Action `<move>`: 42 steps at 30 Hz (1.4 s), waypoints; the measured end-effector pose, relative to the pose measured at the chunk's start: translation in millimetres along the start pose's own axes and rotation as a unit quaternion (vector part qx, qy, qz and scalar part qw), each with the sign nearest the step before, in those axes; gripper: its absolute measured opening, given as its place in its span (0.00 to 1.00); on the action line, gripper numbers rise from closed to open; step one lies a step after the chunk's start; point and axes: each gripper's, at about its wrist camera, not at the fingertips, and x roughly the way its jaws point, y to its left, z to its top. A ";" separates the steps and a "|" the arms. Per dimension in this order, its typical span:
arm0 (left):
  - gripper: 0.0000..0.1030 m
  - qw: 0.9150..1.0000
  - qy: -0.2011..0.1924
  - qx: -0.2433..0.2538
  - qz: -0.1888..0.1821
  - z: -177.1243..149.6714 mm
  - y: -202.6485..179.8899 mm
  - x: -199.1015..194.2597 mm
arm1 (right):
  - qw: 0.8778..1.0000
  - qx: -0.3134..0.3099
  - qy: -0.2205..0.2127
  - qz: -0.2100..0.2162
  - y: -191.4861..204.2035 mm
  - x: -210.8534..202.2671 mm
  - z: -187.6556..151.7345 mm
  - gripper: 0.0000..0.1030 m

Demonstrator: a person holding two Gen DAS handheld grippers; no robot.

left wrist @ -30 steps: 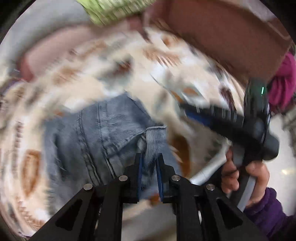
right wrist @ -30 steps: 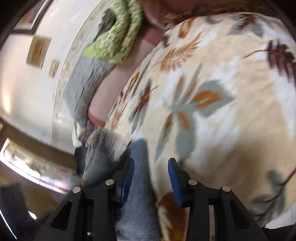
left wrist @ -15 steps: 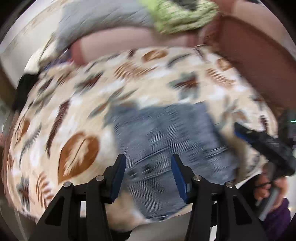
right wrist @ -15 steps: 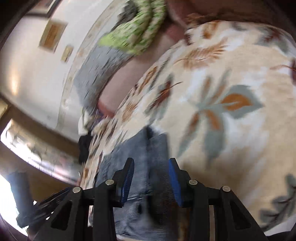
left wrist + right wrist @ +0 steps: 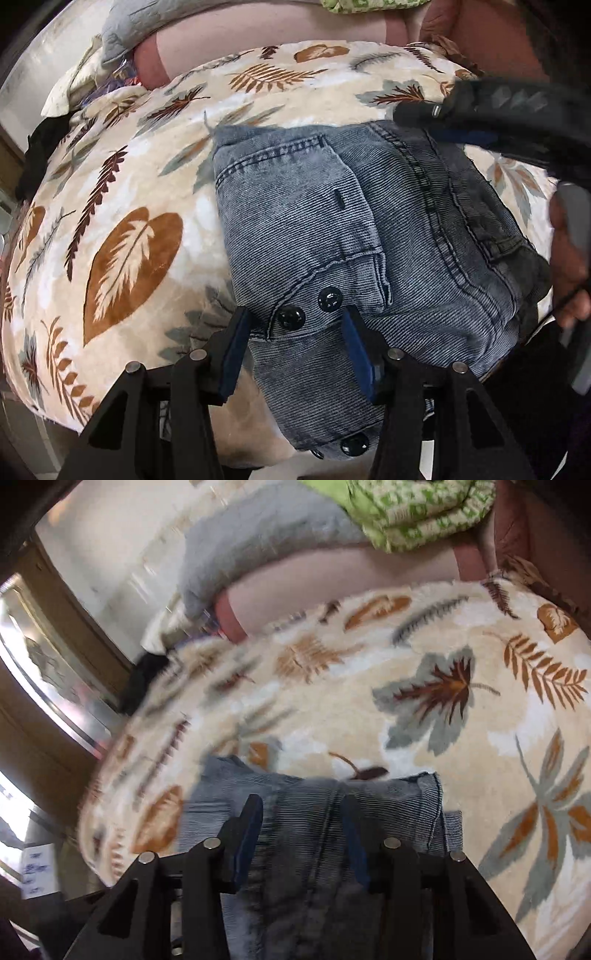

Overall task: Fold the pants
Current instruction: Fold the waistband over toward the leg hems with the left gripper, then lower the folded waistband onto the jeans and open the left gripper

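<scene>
Blue jeans (image 5: pixel 369 221) lie folded in a compact block on a leaf-print blanket (image 5: pixel 129 240), black waistband buttons (image 5: pixel 330 299) facing up. My left gripper (image 5: pixel 295 321) hangs just over the button end, jaws opening, pads clear of the cloth. In the left wrist view my right gripper (image 5: pixel 432 122) reaches over the far right corner of the jeans, a hand (image 5: pixel 569 266) on its handle. In the right wrist view the jeans (image 5: pixel 399 794) lie under the right gripper (image 5: pixel 301 805). Its jaws are opening, denim below the gap, nothing pinched.
The blanket (image 5: pixel 443 664) covers a bed. At its far end lie a pink pillow (image 5: pixel 332 579), a grey cloth (image 5: pixel 258 546) and a green patterned cloth (image 5: pixel 413 509). A black item (image 5: pixel 40 147) hangs at the left edge. The bed's near edge runs just below the jeans.
My left gripper let go of the denim edge, opened and shifted over the button end. The right gripper swung across above the jeans. The jeans now lie flat and folded.
</scene>
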 end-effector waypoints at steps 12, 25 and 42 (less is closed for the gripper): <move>0.74 0.999 -0.002 -0.043 -0.030 -17.1 24.6 2.3 | 0.997 0.010 0.048 -0.055 -30.8 -17.0 -65.6 0.50; 0.73 0.994 -0.092 -0.008 0.063 -18.0 6.0 -63.1 | 0.999 0.009 0.009 -0.043 -9.9 -80.4 -83.1 0.53; 0.74 0.985 -0.135 -0.002 0.106 -24.1 4.1 -103.5 | 0.998 -0.017 -0.035 -0.053 2.6 -131.9 -95.4 0.53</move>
